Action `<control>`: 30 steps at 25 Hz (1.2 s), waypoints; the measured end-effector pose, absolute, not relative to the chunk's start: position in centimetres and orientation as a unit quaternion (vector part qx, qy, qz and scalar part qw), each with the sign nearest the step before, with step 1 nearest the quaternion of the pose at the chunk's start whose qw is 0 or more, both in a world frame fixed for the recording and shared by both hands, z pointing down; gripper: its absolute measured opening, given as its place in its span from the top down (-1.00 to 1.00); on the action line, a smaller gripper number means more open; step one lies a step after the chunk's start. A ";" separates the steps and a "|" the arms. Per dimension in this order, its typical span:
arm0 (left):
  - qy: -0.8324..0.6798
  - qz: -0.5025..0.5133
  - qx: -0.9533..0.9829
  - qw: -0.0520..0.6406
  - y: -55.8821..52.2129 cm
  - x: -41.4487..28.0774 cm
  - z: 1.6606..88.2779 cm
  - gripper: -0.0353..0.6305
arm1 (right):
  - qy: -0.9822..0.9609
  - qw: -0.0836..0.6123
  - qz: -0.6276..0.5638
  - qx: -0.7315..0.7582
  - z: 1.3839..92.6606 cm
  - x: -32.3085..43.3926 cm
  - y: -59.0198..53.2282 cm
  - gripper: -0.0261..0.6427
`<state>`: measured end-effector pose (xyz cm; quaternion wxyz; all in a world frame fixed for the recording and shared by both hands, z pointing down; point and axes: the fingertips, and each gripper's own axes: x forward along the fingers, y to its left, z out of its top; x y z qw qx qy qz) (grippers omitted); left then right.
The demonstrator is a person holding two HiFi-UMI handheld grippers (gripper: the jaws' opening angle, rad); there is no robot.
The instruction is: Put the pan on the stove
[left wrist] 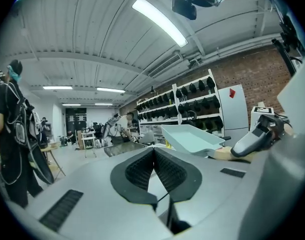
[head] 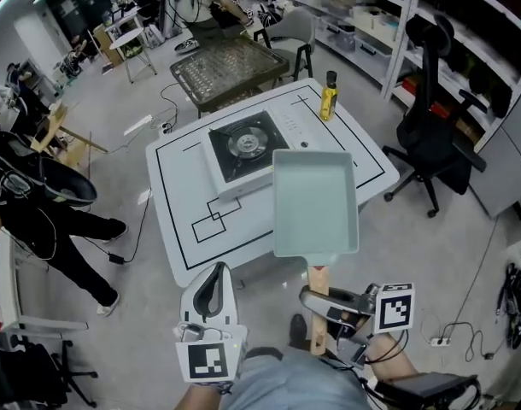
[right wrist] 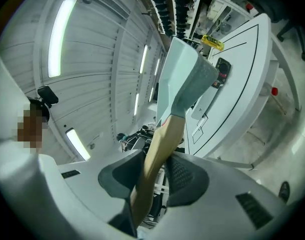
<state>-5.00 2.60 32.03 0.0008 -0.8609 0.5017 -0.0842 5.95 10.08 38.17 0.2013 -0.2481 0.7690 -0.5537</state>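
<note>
Rectangular pan [head: 316, 202] held short of the stove [head: 243, 146]
Clamped at its wooden handle [head: 319, 274] by the right claw [head: 320, 307], it should be kept level; left claw [head: 213, 273] closed, empty.

The stove [head: 243, 148] is sitting around the middle of the table [head: 179, 229]. A bottle [head: 329, 96] is standing behind the stove and to its right, on the same table. The pan [head: 316, 202] is hanging just right of the stove and nearer, over the table's front edge. An office chair [head: 431, 135] is sitting well right of the stove, and a person [head: 38, 203] is standing well left of it.
</note>
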 end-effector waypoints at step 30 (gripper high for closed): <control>0.585 -0.081 -0.807 -0.018 -17.1 -6.6 34.0 0.84 | 0.792 0.126 -0.571 -0.174 40.1 6.4 -11.3 0.48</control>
